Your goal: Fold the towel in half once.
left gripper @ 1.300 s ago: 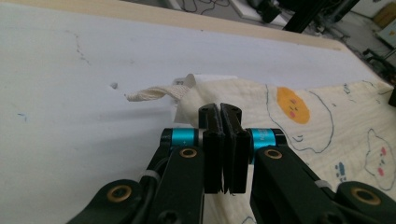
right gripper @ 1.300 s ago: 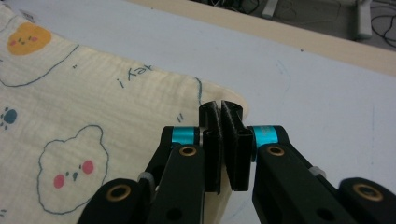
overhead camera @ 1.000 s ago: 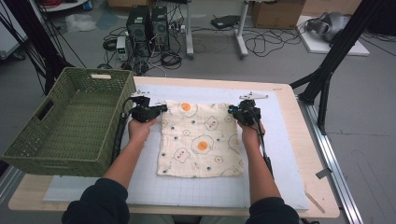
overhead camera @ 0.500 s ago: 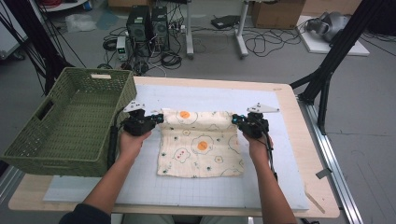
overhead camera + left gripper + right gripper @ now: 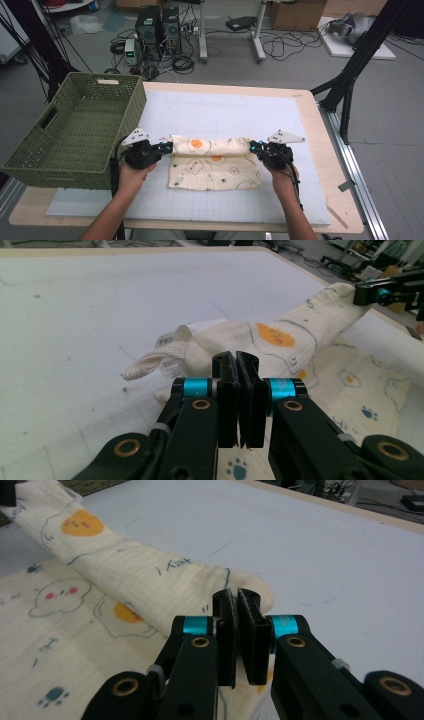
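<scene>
left hand-held gripper (image 5: 165, 148) has its jaws closed tight on the far left corner of the cloth (image 5: 215, 165), right hand-held gripper (image 5: 254, 146) the same on the far right corner; the gripper views show fabric pinched between the pads on both. the cloth lies on the white mat (image 5: 225, 115) of the counter (image 5: 305, 100), with its far edge lifted and arched over into a roll above the near half, which lies flat. looks like a fold toward the person, about halfway through.

risks: each grip is on a thin bit of edge right at the jaw tips, so a tug sideways could slip a corner out and drop the fold. if one hand leads the other, the far edge lands skewed and the corners won't meet. pulling the two corners apart too hard would drag the flat half across the mat; too slack and the middle sags and creases. the hanging loop and label (image 5: 150, 365) by the left corner could get tucked inside the fold.

containers: green woven basket (image 5: 75, 130) at the left of the counter, just beside the left hand, apart from the cloth; nothing visible inside it.
</scene>
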Demonstrator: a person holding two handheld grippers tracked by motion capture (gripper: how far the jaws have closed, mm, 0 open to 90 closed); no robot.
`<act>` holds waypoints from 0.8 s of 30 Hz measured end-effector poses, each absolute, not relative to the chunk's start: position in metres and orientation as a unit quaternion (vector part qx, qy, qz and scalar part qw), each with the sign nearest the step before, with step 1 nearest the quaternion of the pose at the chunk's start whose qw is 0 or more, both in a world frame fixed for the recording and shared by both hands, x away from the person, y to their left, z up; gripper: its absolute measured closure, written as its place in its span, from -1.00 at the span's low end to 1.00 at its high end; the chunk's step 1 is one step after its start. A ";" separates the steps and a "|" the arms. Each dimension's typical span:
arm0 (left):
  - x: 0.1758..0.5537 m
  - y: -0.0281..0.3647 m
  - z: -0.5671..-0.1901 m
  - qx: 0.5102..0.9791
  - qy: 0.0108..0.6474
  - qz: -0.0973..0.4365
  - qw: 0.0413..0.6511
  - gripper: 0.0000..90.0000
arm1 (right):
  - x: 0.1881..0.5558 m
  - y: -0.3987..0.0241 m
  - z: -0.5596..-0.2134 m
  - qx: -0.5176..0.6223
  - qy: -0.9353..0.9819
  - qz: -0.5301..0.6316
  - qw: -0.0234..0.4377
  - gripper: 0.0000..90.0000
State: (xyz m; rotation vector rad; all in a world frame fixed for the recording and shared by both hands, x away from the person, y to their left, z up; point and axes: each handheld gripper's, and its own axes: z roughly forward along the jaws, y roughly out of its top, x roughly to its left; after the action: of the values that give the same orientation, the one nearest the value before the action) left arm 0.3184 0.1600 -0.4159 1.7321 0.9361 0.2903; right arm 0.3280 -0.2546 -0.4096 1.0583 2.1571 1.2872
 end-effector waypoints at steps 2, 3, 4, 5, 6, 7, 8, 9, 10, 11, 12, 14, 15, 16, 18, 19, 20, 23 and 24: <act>0.313 0.160 -0.419 0.732 0.394 0.115 0.545 0.93 | 0.321 -0.255 -0.411 0.373 0.779 0.459 0.207 0.92; 0.310 0.161 -0.420 0.735 0.390 0.115 0.543 0.93 | 0.317 -0.256 -0.412 0.373 0.780 0.458 0.205 0.92; 0.308 0.161 -0.421 0.738 0.389 0.115 0.540 0.93 | 0.314 -0.257 -0.413 0.370 0.782 0.457 0.204 0.92; 0.306 0.162 -0.422 0.740 0.388 0.114 0.537 0.93 | 0.311 -0.259 -0.415 0.371 0.783 0.457 0.201 0.92; 0.304 0.162 -0.424 0.740 0.389 0.112 0.537 0.93 | 0.309 -0.260 -0.416 0.370 0.784 0.457 0.198 0.92; 0.303 0.162 -0.424 0.741 0.389 0.110 0.536 0.93 | 0.308 -0.262 -0.418 0.370 0.786 0.456 0.195 0.92; 0.301 0.162 -0.425 0.744 0.386 0.107 0.534 0.93 | 0.306 -0.262 -0.419 0.370 0.786 0.456 0.191 0.92; 0.299 0.161 -0.426 0.748 0.384 0.106 0.532 0.92 | 0.305 -0.263 -0.421 0.370 0.788 0.455 0.190 0.92; 0.297 0.161 -0.426 0.753 0.382 0.105 0.526 0.92 | 0.304 -0.263 -0.423 0.369 0.789 0.453 0.188 0.92; 0.296 0.160 -0.427 0.756 0.380 0.106 0.522 0.92 | 0.302 -0.263 -0.425 0.371 0.790 0.452 0.186 0.92; 0.294 0.160 -0.428 0.759 0.380 0.103 0.518 0.92 | 0.301 -0.264 -0.426 0.372 0.791 0.451 0.182 0.92; 0.291 0.160 -0.430 0.762 0.380 0.100 0.515 0.92 | 0.298 -0.264 -0.428 0.370 0.794 0.450 0.177 0.92; 0.290 0.160 -0.432 0.764 0.380 0.097 0.513 0.92 | 0.296 -0.264 -0.430 0.369 0.797 0.446 0.175 0.92; 0.288 0.160 -0.433 0.765 0.381 0.096 0.510 0.92 | 0.294 -0.264 -0.431 0.367 0.799 0.443 0.173 0.92; 0.286 0.161 -0.436 0.765 0.383 0.092 0.510 0.91 | 0.292 -0.263 -0.433 0.362 0.806 0.435 0.172 0.91; 0.286 0.161 -0.436 0.768 0.381 0.092 0.507 0.90 | 0.290 -0.263 -0.434 0.360 0.809 0.432 0.170 0.90; 0.286 0.161 -0.436 0.766 0.384 0.094 0.506 0.84 | 0.290 -0.264 -0.435 0.360 0.810 0.432 0.169 0.90; 0.288 0.165 -0.432 0.754 0.401 0.100 0.510 0.47 | 0.288 -0.265 -0.434 0.360 0.809 0.433 0.167 0.73; 0.289 0.168 -0.430 0.748 0.404 0.100 0.518 0.43 | 0.287 -0.267 -0.433 0.362 0.807 0.437 0.164 0.62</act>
State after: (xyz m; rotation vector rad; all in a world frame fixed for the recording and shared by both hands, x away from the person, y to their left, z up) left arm 0.2893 0.1676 -0.4299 1.7946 0.9692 0.2399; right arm 0.2870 -0.2666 -0.4328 1.0325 2.3004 1.2443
